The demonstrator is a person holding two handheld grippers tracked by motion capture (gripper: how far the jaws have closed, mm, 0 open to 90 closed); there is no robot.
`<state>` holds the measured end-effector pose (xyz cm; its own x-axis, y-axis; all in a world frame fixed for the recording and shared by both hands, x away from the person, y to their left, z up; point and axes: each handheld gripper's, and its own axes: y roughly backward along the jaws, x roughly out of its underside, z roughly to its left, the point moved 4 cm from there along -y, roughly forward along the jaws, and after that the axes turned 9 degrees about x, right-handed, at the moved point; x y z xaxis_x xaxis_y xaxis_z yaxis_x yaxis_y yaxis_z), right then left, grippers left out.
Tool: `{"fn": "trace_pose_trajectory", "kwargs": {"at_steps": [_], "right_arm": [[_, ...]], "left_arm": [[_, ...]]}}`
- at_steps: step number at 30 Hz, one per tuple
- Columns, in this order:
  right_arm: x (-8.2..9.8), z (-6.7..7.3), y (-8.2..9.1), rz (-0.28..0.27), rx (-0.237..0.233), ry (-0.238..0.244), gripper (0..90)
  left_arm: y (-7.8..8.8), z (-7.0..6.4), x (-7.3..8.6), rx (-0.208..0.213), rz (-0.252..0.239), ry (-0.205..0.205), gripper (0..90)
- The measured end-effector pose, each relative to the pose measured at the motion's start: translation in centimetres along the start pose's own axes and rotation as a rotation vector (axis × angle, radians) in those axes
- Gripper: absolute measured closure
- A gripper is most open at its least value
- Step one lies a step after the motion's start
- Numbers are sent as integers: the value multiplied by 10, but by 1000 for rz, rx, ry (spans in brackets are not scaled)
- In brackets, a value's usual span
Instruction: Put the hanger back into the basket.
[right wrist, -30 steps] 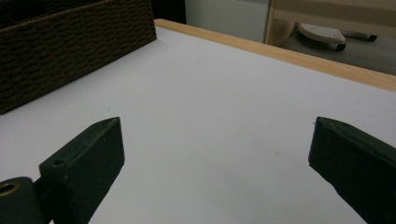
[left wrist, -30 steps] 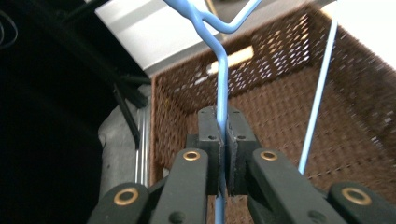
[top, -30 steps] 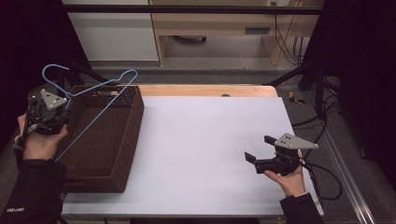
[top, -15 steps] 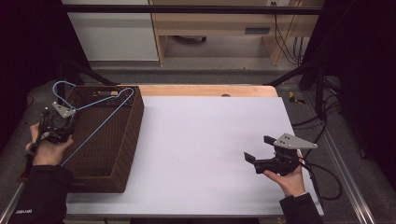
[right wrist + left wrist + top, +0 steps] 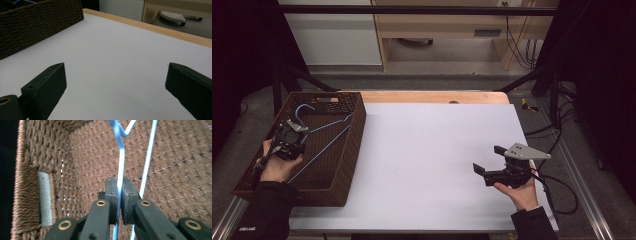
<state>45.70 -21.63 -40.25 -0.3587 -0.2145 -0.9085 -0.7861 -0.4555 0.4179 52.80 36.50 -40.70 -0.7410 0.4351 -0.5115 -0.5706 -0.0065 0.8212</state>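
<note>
Clamping a blue wire hanger [image 5: 121, 157] inside the unlabelled wicker basket [image 5: 354, 145], the left hand-held gripper [image 5: 119, 195] grips; the right hand-held gripper [image 5: 115, 82] gapes above the worktop [image 5: 427, 150].

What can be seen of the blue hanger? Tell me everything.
The blue hanger is thin wire, seemingly coated, with a curled hook and a triangular frame. It lies tilted inside the brown woven basket, hook toward the far end. The left gripper is shut on one of its wires.

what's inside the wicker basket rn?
A blue wire hanger lies in the wicker basket, its wire pinched by the left gripper. The person's hand and gripper cover part of the basket floor.
</note>
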Motion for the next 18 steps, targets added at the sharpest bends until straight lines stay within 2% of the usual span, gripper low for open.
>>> {"fn": "trace_pose_trajectory", "kwargs": {"at_steps": [3,7,8,10,13,16,18], "right_arm": [[0,0,0,-4,-1,0,40],[-1,-1,1,-7,1,-2,40],[-1,-1,2,-8,2,-6,40],[-1,-2,2,-12,3,-2,40],[-2,-2,3,-15,2,-9,40],[-3,-3,4,-26,4,-8,39],[-3,-3,4,-37,6,-10,39]], "left_arm": [[5,-1,-1,21,-22,16,795],[26,-2,-3,42,-118,29,739],[34,-2,-4,43,-151,33,684],[46,-3,-5,57,-200,44,660],[67,-10,-8,87,-320,57,597],[86,-22,-9,156,-453,70,522],[98,-33,-9,224,-553,79,463]]}}
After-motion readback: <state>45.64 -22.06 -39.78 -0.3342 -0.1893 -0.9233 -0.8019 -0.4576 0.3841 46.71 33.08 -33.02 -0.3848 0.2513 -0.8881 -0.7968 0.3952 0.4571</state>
